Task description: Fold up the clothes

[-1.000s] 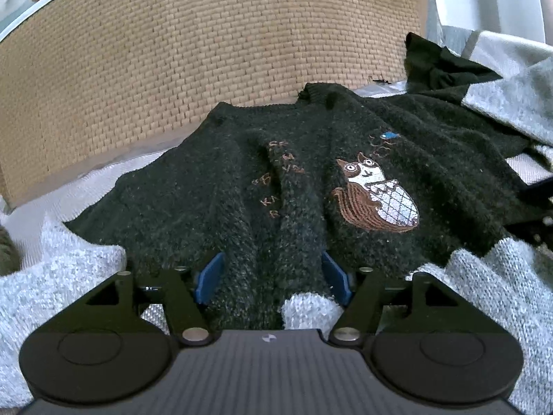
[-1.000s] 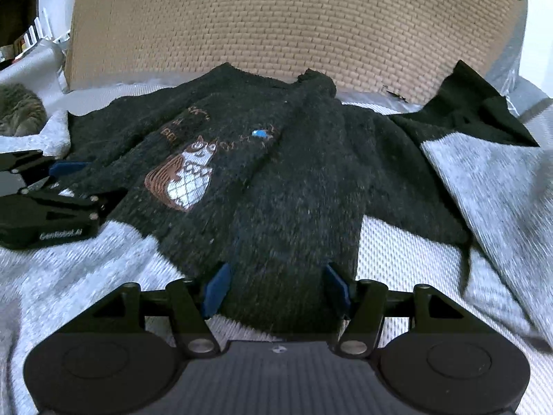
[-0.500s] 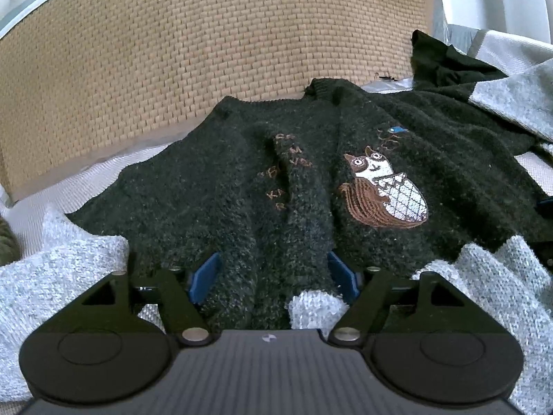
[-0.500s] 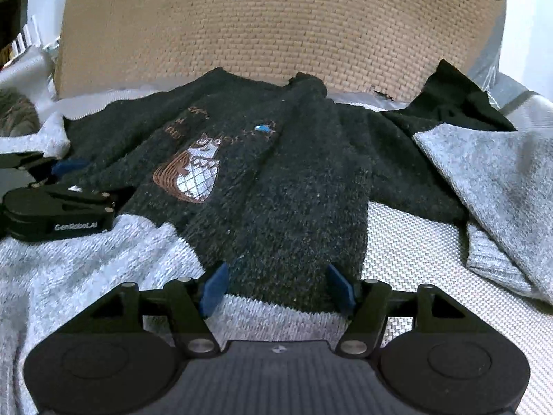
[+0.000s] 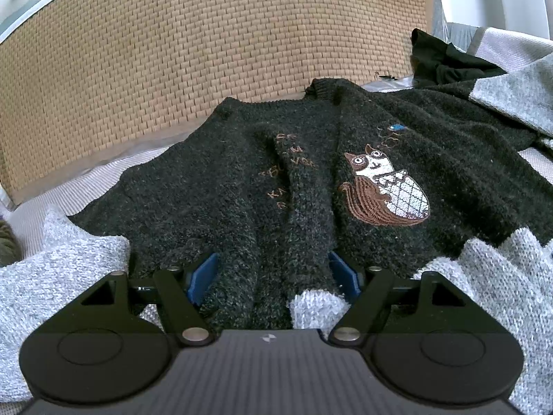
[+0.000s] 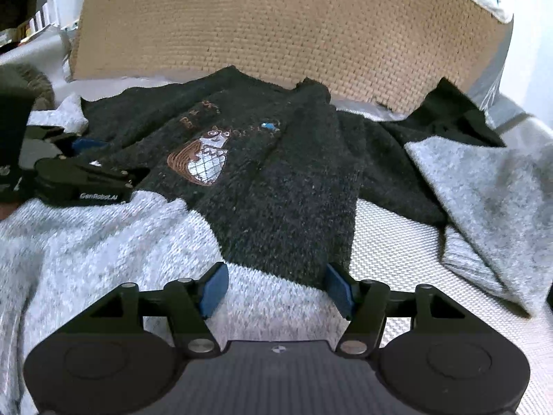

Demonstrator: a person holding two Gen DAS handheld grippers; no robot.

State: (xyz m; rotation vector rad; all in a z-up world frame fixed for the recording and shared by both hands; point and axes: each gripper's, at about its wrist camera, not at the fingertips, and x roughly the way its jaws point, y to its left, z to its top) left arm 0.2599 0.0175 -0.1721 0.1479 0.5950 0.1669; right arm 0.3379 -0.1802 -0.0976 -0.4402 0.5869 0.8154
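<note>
Orange lettering (image 5: 287, 169) beside owl (image 5: 385, 190), legible from left wrist only

A dark green, fuzzy knitted sweater (image 5: 214, 186) lies spread front-up on a pale woven surface (image 6: 394, 228), its collar toward a tan woven panel. Its lower part and the ends of its sleeves are light grey knit (image 6: 86, 242). On the chest sits an embroidered owl (image 5: 387, 190) in brown and white (with a small blue patch above it) beside brown stitched letters. The cloth is rumpled, a raised fold running down the middle. One sleeve (image 6: 484, 186) trails out to the side.
</note>
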